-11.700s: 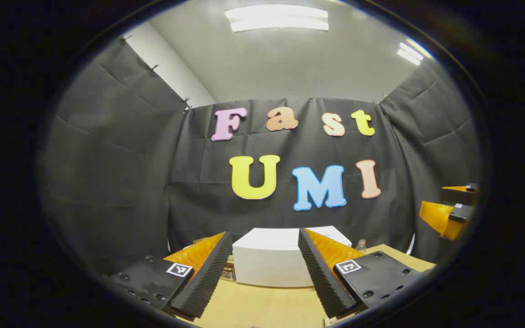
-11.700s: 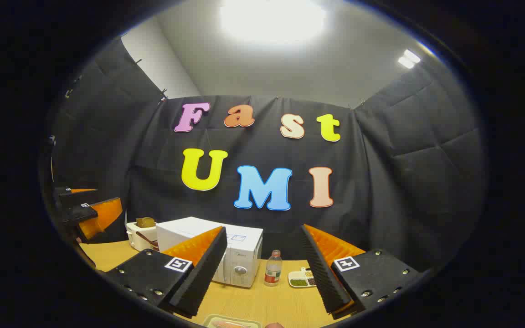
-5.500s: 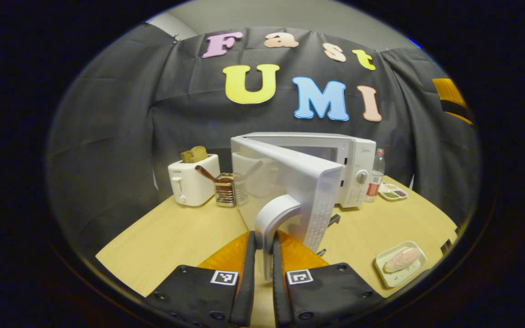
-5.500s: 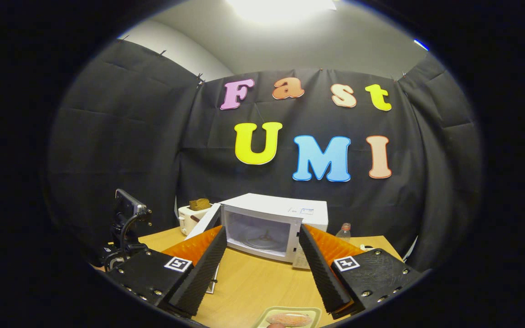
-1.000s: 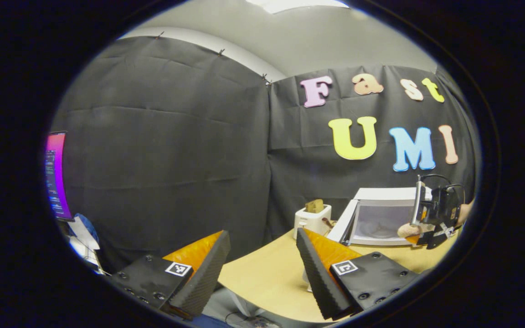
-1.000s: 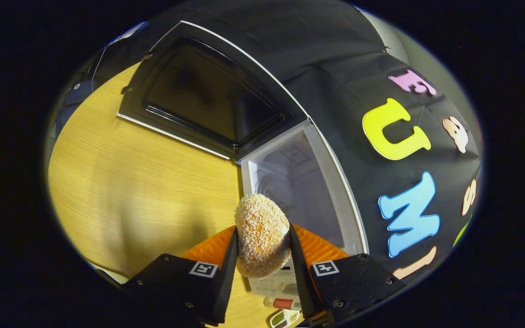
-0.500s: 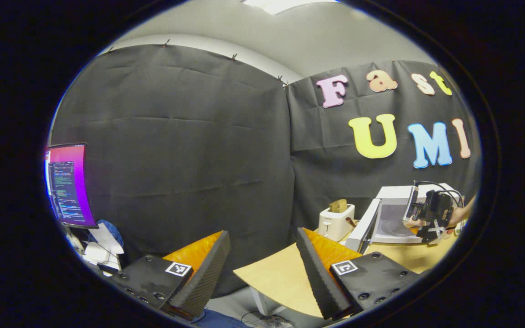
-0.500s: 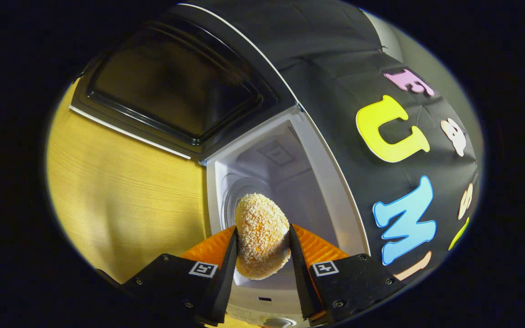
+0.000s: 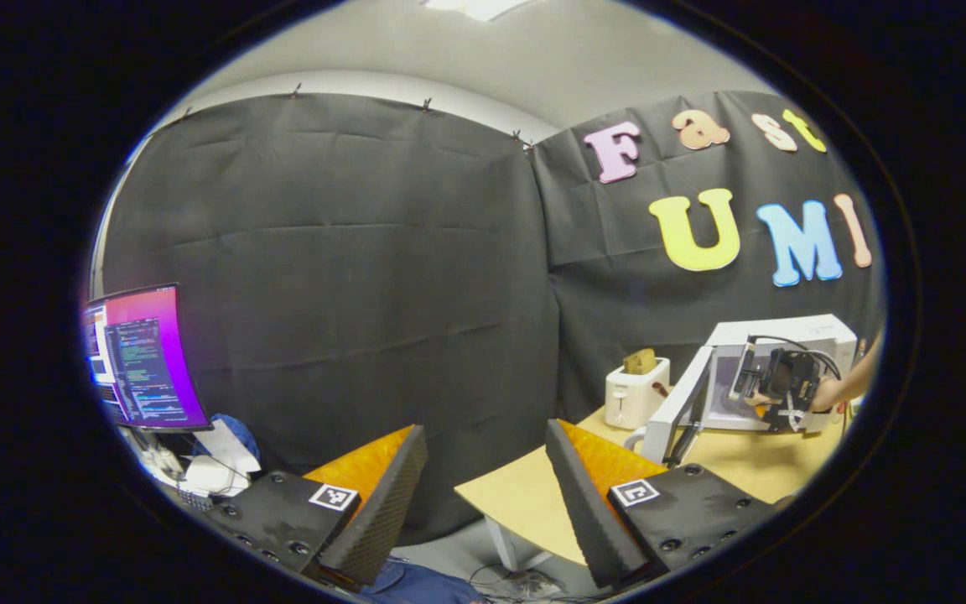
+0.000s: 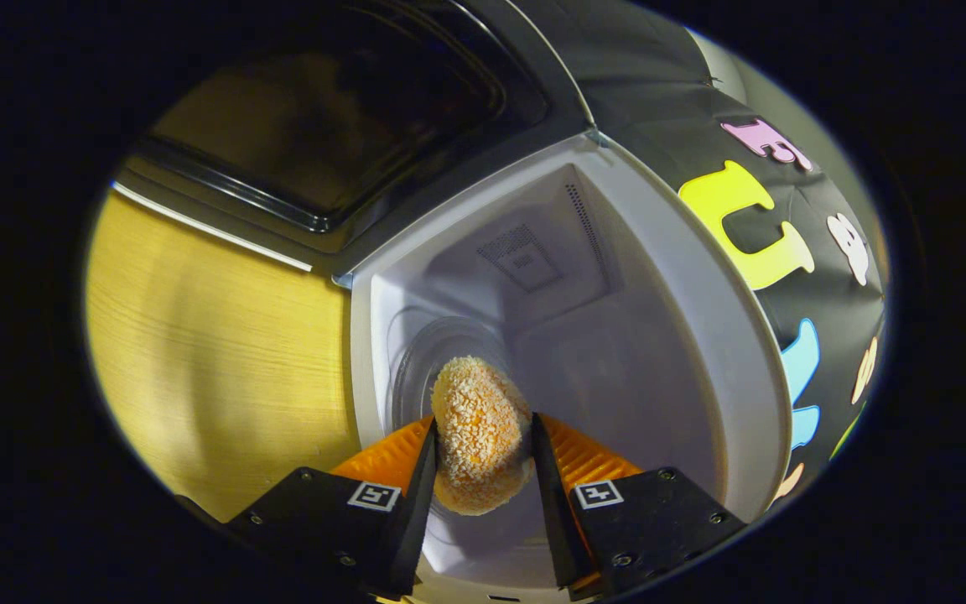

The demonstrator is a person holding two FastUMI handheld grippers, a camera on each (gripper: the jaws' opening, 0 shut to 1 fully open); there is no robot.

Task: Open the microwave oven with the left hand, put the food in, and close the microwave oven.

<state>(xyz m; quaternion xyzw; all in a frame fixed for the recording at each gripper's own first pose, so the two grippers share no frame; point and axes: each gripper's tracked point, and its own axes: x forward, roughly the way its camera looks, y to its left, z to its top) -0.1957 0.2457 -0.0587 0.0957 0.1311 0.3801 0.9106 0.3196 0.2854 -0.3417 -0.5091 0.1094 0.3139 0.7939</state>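
In the right gripper view, the right gripper [image 10: 479,470] pinches the breaded food [image 10: 477,432] between both fingers, at the mouth of the microwave oven [image 10: 659,319]. The cavity beyond is white and roomy, with the round turntable [image 10: 424,356] just behind the food. The oven's door [image 10: 315,126] is swung wide, its dark inner window facing the opening, and bare tabletop [image 10: 215,361] lies beside the oven's front edge.

In the left gripper view, the left gripper [image 9: 483,495] is spread wide and holds nothing, off the near corner of the tabletop [image 9: 533,503]. Far across, the right gripper [image 9: 772,377] sits in the oven's [image 9: 785,331] opening, its door [image 9: 680,407] standing out over the table. A toaster [image 9: 634,390] stands by the door's far side. A monitor [image 9: 143,356] glows at left.
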